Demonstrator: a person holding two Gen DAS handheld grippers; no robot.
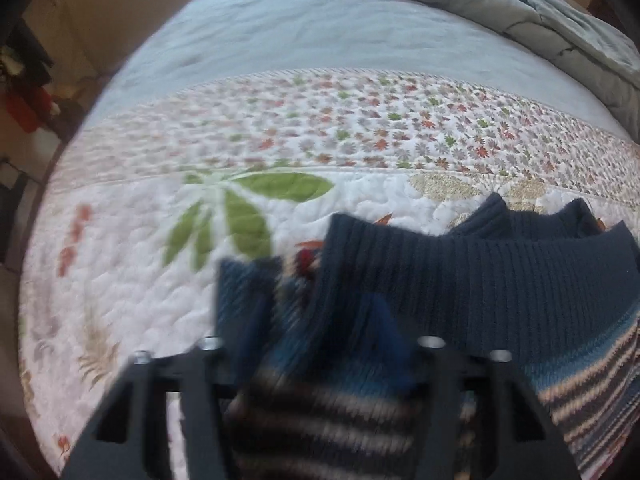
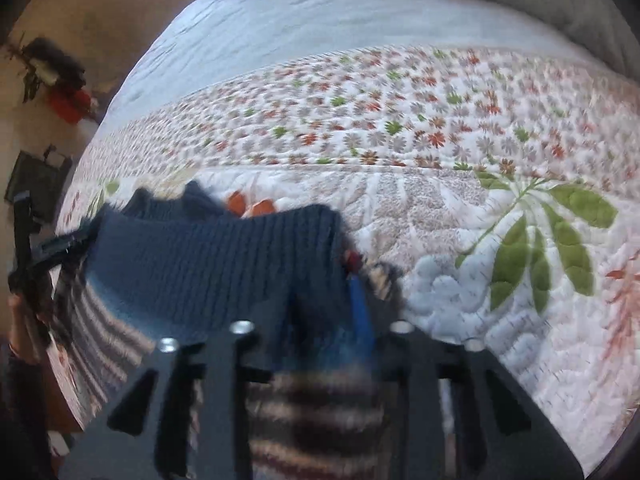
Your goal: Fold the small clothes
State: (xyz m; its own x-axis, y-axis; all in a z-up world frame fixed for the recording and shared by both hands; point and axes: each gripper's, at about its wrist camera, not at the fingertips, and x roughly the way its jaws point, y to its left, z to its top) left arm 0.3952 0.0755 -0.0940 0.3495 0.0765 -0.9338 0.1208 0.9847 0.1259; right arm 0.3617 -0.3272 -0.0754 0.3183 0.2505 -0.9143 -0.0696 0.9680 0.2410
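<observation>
Left wrist view: the left gripper (image 1: 316,320) points steeply down over a small knitted sweater (image 1: 500,280) with a navy ribbed band and a striped body, lying on the bed's floral quilt (image 1: 120,280). Its jaws stand about half open with knit bunched between them; whether the pads still press the cloth cannot be told through the blur. Right wrist view: the right gripper (image 2: 320,320) stands over the other end of the same navy band (image 2: 208,264), jaws likewise partly open, cloth between them, grip equally uncertain. The left gripper shows at that picture's left edge, beside the sweater's far side.

Judged step: setting down a fold, both ends of the band brought over the striped part. To do it well, both sides should be laid down level and together, so the band lies straight, and the jaws should lift clear upward without snagging the loose knit, which drags easily and would pull the fold askew.
</observation>
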